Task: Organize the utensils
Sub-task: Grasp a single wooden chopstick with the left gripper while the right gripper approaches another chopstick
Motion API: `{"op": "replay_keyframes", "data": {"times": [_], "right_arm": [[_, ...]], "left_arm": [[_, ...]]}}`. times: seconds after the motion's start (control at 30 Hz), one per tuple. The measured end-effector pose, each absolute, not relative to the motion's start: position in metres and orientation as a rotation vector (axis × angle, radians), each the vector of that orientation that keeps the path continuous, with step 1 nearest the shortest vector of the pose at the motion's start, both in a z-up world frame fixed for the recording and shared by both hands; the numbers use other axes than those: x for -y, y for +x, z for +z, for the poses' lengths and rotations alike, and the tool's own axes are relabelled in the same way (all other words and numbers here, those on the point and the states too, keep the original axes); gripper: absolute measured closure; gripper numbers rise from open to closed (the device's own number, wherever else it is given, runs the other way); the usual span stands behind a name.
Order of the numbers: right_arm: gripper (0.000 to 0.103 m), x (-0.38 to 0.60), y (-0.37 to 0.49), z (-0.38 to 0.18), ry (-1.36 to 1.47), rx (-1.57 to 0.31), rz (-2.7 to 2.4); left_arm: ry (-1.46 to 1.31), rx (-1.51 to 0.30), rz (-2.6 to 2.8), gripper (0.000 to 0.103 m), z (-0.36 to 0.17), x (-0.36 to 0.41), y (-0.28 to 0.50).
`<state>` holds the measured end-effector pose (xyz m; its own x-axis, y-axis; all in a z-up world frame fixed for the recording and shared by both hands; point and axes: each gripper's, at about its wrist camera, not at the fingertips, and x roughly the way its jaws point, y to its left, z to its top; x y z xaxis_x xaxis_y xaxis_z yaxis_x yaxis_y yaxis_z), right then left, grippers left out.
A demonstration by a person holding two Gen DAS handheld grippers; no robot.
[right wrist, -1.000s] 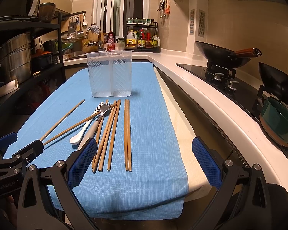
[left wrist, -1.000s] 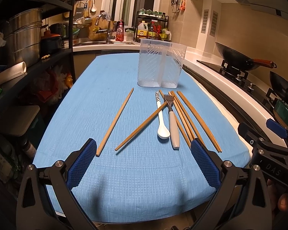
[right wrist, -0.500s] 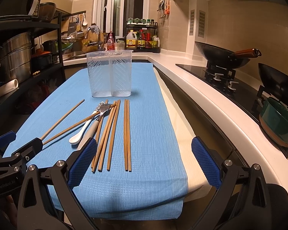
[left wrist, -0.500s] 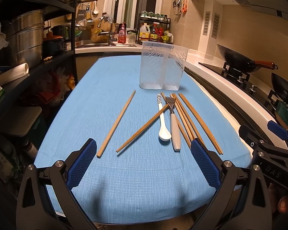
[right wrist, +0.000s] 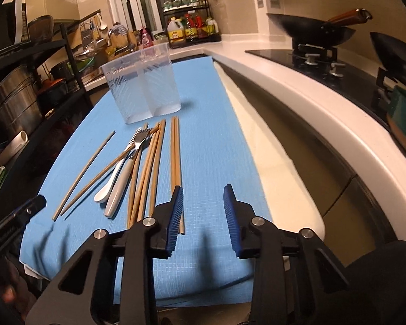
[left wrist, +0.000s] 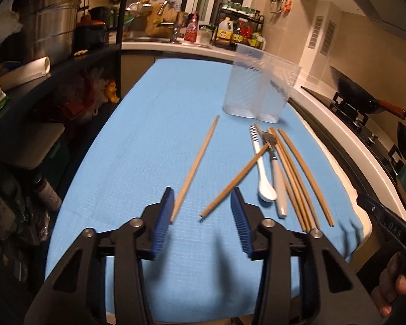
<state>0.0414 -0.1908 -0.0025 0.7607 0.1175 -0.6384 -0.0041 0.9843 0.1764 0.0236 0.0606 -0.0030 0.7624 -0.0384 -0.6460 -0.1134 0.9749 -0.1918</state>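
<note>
Left and right wrist views, start of the utensil sort. Both tools have just been narrowing from their widest spread, and nothing lies between the pads of either. The left tool (left wrist: 201,216) now stands partly spread above the blue cloth (left wrist: 149,140) that covers the bench. A lone chopstick (left wrist: 196,165) ends just beside its left pad, and the near tip of a crossed chopstick (left wrist: 234,181) lies just ahead, between the two pads. The right tool (right wrist: 203,212) is likewise partly spread and empty. A pair of chopsticks (right wrist: 176,151) runs up to its left pad, while bare cloth fills the gap ahead.

Further ahead of the left tool and to its right lie a white spoon (left wrist: 261,168), a fork (left wrist: 276,168) and a bundle of chopsticks (left wrist: 297,178). The clear two-part holder (left wrist: 258,92) stands upright beyond them, well apart from both tools, and appears empty.

Compared with a second ago, both views sit closer to the cloth and rolled slightly; the utensils and the holder lie as they did. The narrowing probably presets each tool for a thin stick. As judged here, no utensil has yet been lifted, so the whole sort remains to be done.
</note>
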Motion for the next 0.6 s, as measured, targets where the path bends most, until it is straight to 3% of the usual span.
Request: {"op": "replay_keyframes", "data": {"times": [0.1, 0.6], "right_arm": [[0.081, 0.186, 0.049, -0.010, 0.179, -0.743, 0.096], [0.089, 0.171, 0.068, -0.034, 0.159, -0.862, 0.127]], "left_arm": [[-0.221, -0.731, 0.034, 0.079, -0.004, -0.069, 0.036], [-0.349, -0.852, -0.003, 0.081, -0.040, -0.091, 0.066]]}}
